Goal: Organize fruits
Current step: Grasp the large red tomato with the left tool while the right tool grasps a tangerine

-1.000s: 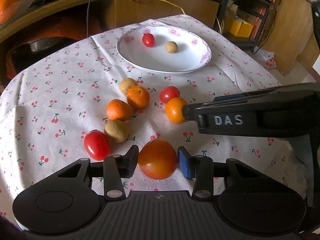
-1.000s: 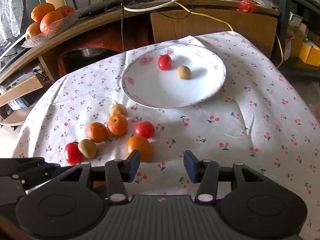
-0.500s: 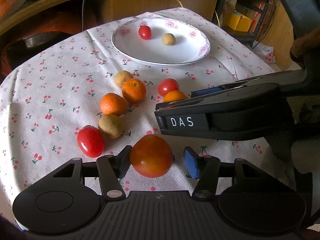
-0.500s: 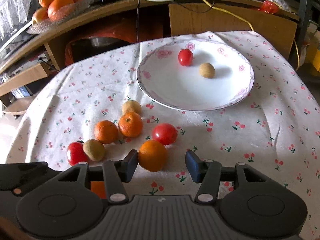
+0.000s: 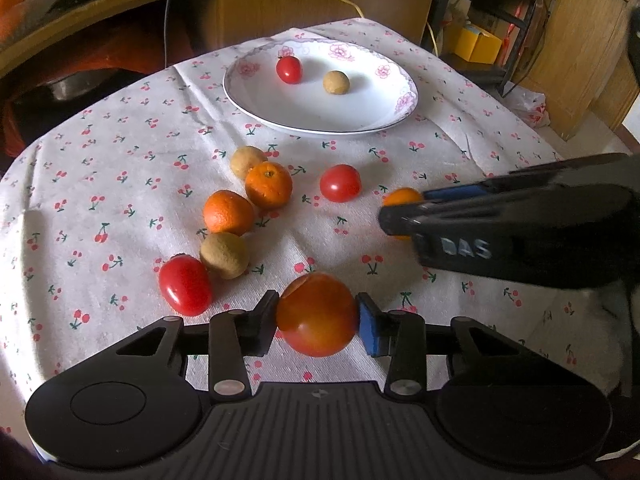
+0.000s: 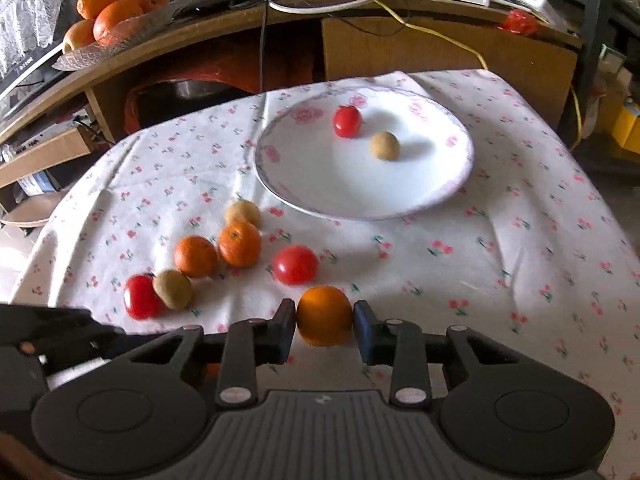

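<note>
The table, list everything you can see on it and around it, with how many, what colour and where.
plate: one, white with pink flowers, far side of the cloth.
cherry tomato: one, red, on the plate.
brown fruit: one, tan, on the plate beside the cherry tomato.
tablecloth: one, white with a cherry print, over the table.
loose tomatoes: two, red, on the cloth.
loose oranges: two, orange, touching, on the cloth.
loose brown fruits: two, tan, at either end of the oranges.
fruit dish: one, glass, holding orange fruit, on the wooden shelf behind.
cables: several, yellow, white and black, on the shelf.
big tomato: one, orange-red, between the left claw's pads.
small orange: one, orange, between the right claw's pads.
left claw: black, closing.
right claw: black, closing.
</note>
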{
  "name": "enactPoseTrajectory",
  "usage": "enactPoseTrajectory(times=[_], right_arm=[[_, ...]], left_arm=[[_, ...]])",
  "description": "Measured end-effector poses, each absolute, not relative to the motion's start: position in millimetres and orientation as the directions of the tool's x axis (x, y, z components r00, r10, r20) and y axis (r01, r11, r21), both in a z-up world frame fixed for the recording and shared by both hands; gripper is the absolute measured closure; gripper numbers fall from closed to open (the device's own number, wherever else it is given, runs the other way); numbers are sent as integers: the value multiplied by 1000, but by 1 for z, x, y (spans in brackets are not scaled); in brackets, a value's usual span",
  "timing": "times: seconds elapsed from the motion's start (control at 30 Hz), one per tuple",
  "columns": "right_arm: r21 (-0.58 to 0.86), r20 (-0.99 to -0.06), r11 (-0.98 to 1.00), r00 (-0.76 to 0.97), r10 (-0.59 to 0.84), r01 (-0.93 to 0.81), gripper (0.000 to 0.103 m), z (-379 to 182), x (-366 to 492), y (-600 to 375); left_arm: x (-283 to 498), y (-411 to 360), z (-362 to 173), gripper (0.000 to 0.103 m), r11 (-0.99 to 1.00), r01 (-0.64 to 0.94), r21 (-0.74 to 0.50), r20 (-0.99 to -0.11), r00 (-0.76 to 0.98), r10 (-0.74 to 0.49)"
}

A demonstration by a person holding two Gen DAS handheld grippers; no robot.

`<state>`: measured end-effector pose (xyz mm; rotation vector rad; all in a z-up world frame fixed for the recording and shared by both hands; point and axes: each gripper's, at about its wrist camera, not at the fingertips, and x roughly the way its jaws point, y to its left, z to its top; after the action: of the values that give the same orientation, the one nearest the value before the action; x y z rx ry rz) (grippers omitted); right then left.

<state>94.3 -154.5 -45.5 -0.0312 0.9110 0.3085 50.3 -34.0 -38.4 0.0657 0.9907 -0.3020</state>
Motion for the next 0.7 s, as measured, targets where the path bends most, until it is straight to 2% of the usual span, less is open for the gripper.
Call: enactPoseTrajectory(times=[0.4,0.7], right_arm=[[86,-785,955,571,239,-282,72,-35,61,-168],[21,-818,956,545,185,-293,71,-47,50,-165]], left_arm=[[47,-34,-41,52,956,287,-63,-835,509,-207],[48,-34,-43,39,955,293,-42,-839,509,-193]])
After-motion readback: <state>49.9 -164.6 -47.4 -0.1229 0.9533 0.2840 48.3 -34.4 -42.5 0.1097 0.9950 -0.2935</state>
